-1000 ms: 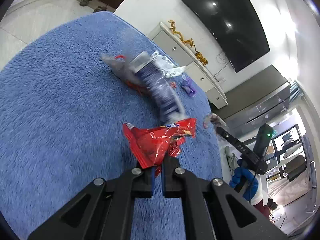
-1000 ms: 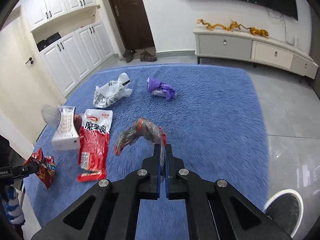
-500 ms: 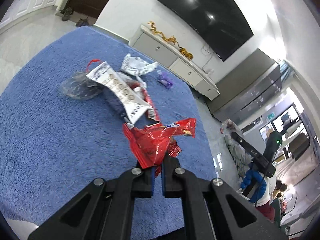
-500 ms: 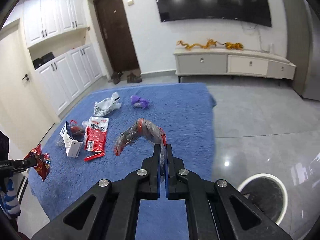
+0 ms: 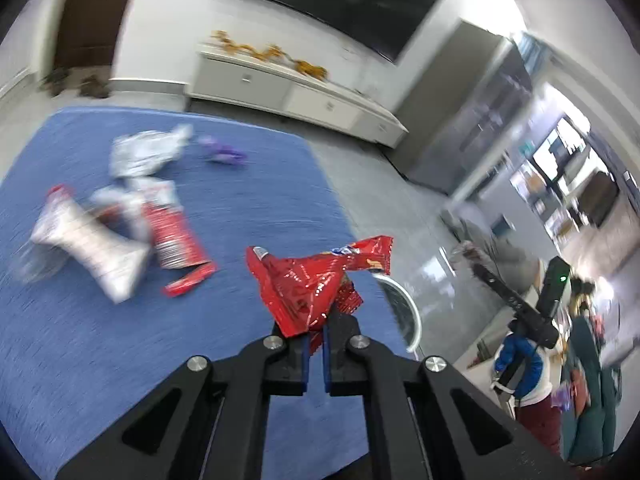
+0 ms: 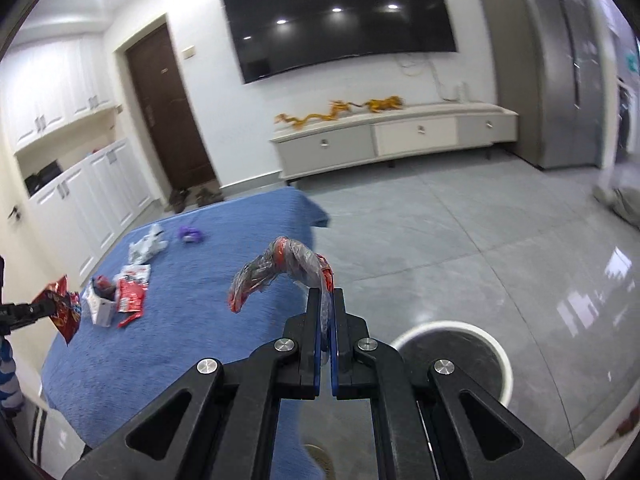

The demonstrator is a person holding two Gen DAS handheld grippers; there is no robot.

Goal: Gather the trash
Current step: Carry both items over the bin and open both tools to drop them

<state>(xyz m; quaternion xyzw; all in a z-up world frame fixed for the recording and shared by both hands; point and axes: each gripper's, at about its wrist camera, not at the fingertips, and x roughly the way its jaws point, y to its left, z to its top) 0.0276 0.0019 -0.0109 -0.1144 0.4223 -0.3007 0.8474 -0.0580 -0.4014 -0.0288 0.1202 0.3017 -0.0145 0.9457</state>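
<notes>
Now both my grippers carry trash above the floor. My left gripper (image 5: 316, 330) has its fingers pressed together on a red wrapper (image 5: 316, 284), pinching it at the lower edge; the wrapper is crumpled, shiny foil, and it stands up from the fingers with one corner pointing right. My right gripper (image 6: 327, 300) pinches a clear wrapper (image 6: 280, 270) with red print, twisted like a rope and bending over to the left, its free end hanging in the air.

Just beyond the right gripper, on the grey floor, I see the bin (image 6: 502, 360), round with a white rim and dark inside. From what I see it looks empty, but part of it is hidden by the gripper. In the left view only an arc of this rim shows, beside the rug (image 5: 260, 200).

So I judge the task is in an early or middle stage: two pieces are lifted and near the bin, not yet dropped. Farther away, on the blue rug, more trash is left: a white box (image 6: 98, 306), a red packet (image 6: 132, 296) beside it, a white bag (image 6: 148, 246) and a purple wrapper (image 6: 191, 234). In the left view they are blurred.
</notes>
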